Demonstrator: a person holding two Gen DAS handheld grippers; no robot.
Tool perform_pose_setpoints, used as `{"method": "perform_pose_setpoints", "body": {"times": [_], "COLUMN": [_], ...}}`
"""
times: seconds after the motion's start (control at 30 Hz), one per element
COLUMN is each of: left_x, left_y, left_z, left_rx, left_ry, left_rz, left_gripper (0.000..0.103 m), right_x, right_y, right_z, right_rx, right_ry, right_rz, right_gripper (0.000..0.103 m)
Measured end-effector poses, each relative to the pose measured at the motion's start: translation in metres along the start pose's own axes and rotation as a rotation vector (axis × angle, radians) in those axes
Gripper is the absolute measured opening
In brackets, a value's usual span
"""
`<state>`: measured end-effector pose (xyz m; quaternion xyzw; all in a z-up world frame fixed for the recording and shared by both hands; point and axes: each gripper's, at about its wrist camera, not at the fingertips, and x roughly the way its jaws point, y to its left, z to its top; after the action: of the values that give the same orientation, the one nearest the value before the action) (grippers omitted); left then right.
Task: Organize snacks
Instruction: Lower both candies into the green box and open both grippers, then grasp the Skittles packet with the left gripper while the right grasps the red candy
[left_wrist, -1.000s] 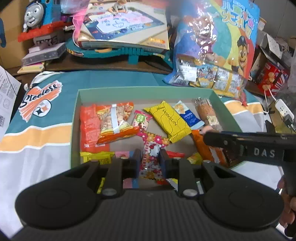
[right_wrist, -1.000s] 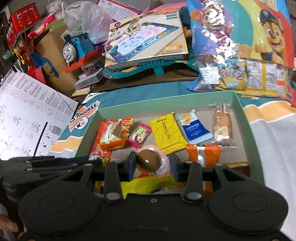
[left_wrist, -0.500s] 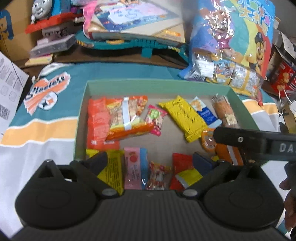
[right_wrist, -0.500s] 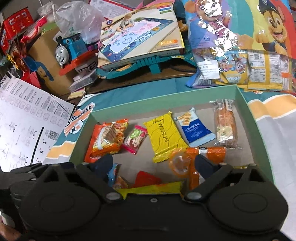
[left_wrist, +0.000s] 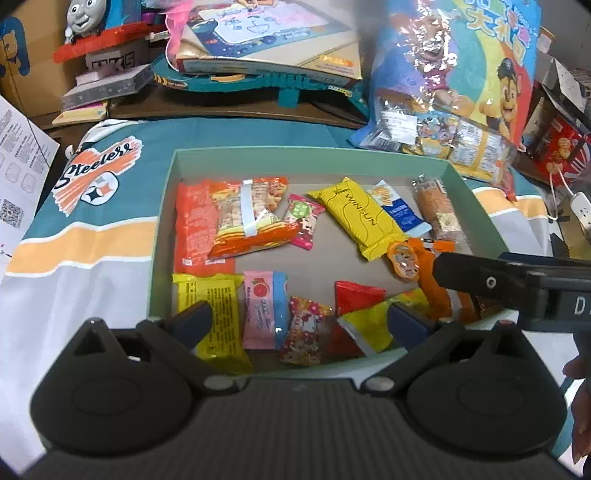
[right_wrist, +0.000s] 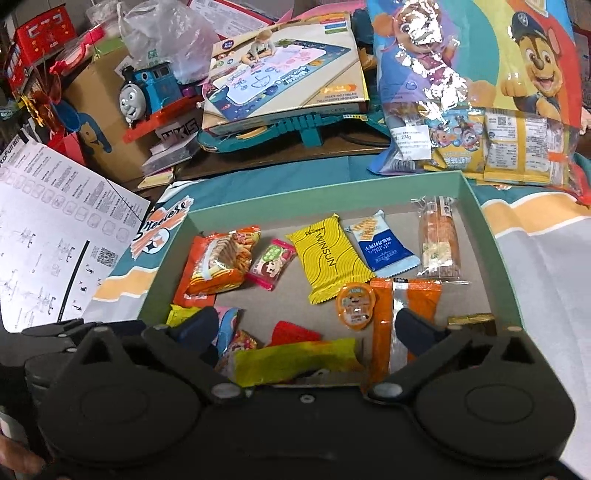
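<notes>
Snacks (left_wrist: 357, 215) fill the box (left_wrist: 306, 154) (both grippers' fingers (right_wrist: 195, 326) spread, empty).

Matt green cardboard box (left_wrist: 162, 229), glossy crinkled foil snack wrappers, yellow WINSUN packet (right_wrist: 328, 258) shiny plastic, cloth jersey (left_wrist: 96, 173) beneath at nine o'clock, reflective cartoon bag (right_wrist: 476, 85) at one o'clock

Gold-wrapped snack (right_wrist: 471, 318) mostly hidden behind right hand-held gripper (right_wrist: 304, 328), instruction sheet (right_wrist: 48, 236) cut off at left edge

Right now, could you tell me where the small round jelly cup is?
The jelly cup lies on the floor of the green box, right of centre in the right wrist view, just below the yellow snack bar and touching the orange packet.
</notes>
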<state>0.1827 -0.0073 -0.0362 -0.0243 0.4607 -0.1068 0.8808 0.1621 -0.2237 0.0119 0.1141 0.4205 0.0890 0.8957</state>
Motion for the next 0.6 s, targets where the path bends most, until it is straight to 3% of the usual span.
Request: {"method": "perform_pose_setpoints", "body": {"times": [0.37,0.6], "left_x": [-0.035,-0.051], "left_y": [-0.002,0.031], "left_z": [-0.025,-0.055], "left_rx": [0.032,0.02], "left_ry": [-0.017,-0.021], "left_rz": [-0.006,0.028], "left_gripper": [0.103,0.103], "right_x": [-0.035,-0.036], "right_y": [0.011,0.027], "right_z": [-0.018,-0.039], "right_rx": [-0.003,-0.012], "right_ry": [-0.012,0.038], "right_rz": [0.005,0.034], "right_gripper": [0.103,0.103]}}
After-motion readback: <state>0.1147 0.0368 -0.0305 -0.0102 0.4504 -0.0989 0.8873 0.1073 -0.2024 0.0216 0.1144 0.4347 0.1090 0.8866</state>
